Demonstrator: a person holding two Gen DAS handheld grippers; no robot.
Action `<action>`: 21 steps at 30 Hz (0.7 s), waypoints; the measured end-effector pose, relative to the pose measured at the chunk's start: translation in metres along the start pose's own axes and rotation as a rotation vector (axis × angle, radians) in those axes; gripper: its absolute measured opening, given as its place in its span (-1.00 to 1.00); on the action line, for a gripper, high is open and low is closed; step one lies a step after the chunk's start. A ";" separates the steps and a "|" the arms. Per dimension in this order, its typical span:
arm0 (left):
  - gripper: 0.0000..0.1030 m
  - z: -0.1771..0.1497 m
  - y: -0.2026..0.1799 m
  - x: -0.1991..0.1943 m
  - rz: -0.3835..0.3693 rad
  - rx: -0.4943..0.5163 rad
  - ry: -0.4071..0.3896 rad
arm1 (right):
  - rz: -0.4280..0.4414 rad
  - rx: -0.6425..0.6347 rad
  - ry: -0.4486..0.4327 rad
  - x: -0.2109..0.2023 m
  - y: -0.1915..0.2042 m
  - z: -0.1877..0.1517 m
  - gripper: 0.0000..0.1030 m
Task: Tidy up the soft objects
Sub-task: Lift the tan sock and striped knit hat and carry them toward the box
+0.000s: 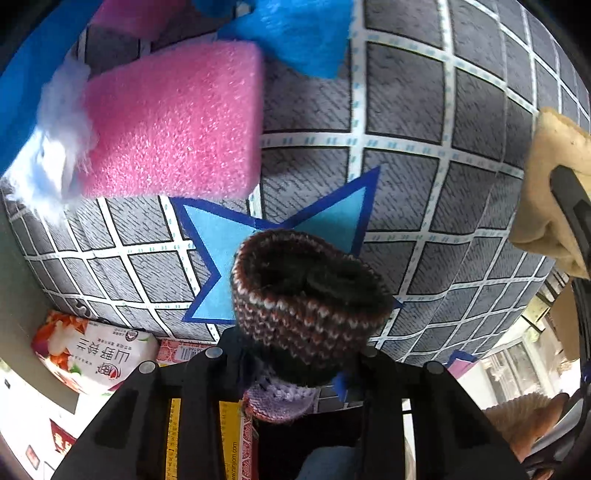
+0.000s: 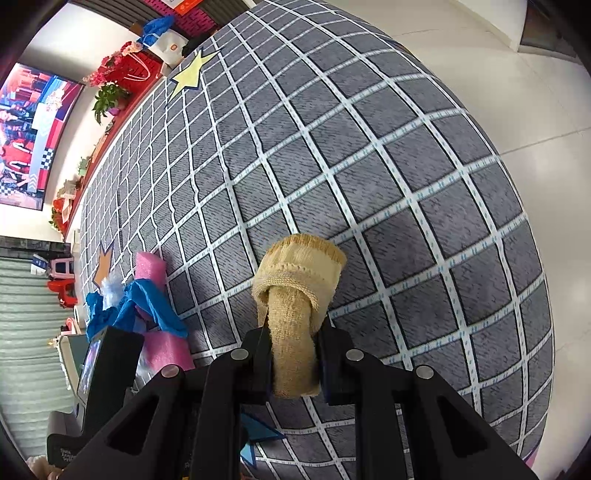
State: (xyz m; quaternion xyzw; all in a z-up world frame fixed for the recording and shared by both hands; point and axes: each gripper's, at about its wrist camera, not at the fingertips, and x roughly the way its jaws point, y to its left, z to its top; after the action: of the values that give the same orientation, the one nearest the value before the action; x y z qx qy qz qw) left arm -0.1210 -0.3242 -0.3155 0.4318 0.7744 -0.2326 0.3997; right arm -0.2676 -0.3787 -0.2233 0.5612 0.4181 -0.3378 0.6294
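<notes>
My left gripper (image 1: 295, 369) is shut on a brown, white and orange knitted sock (image 1: 306, 295), whose open cuff faces the camera above a blue star mark (image 1: 218, 254) on the grid mat. A pink sponge (image 1: 173, 122), white fluff (image 1: 55, 147) and a blue cloth (image 1: 299, 33) lie together beyond it. My right gripper (image 2: 293, 354) is shut on a rolled tan sock (image 2: 299, 280), held over the mat. The same tan sock (image 1: 546, 177) shows at the right edge of the left wrist view. In the right wrist view the pink sponge (image 2: 151, 266) and blue cloth (image 2: 147, 306) lie to the left.
The grey mat with white grid lines (image 2: 369, 184) covers the table; it also bears a yellow star (image 2: 188, 74) and an orange star (image 2: 103, 266). A printed snack packet (image 1: 96, 354) lies off the mat's near edge. Pale floor tiles (image 2: 517, 92) lie beyond the mat.
</notes>
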 end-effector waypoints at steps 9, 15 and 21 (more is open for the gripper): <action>-0.31 -0.028 -0.019 -0.026 0.056 0.050 -0.087 | -0.021 -0.028 0.011 -0.006 0.005 -0.016 -0.63; -0.31 -0.050 -0.012 -0.046 0.063 0.060 -0.163 | -0.058 -0.112 0.024 -0.009 0.021 -0.035 -0.63; -0.31 -0.081 0.002 -0.066 0.076 0.108 -0.256 | -0.091 -0.193 0.044 -0.011 0.037 -0.062 -0.63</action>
State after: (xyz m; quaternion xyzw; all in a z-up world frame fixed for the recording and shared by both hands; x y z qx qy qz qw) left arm -0.1328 -0.2981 -0.2153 0.4484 0.6865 -0.3120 0.4799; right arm -0.2485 -0.3124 -0.1990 0.4856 0.4875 -0.3115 0.6553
